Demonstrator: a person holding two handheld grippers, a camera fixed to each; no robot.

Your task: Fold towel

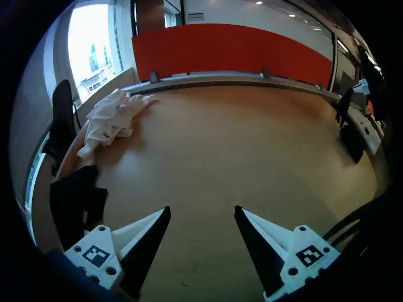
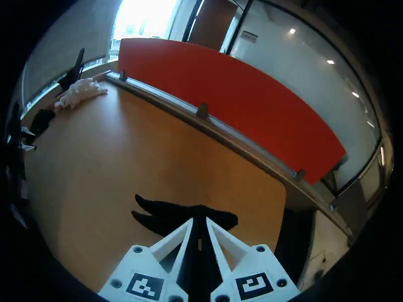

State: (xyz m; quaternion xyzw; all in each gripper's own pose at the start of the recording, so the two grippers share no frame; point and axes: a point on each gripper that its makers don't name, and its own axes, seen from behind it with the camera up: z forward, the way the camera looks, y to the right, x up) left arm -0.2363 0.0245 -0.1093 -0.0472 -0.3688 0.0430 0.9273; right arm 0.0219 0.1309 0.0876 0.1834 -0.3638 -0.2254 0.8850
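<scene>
- Black towel point(image 2: 166, 214) is lying bunched on the wooden surface point(image 2: 126, 151), close to its edge, with the right hand-held gripper point(image 2: 199, 224) pinching it between nearly closed fingers.
- Left hand-held gripper point(image 1: 202, 209) is hovering over bare wood, fingers spread wide, gripping nothing.
- White cloth point(image 1: 108, 121) is sitting crumpled at the far left corner, with a dark cloth point(image 1: 75, 199) near it at the left edge.
- Red divider point(image 1: 226, 48) is running along the back.
</scene>
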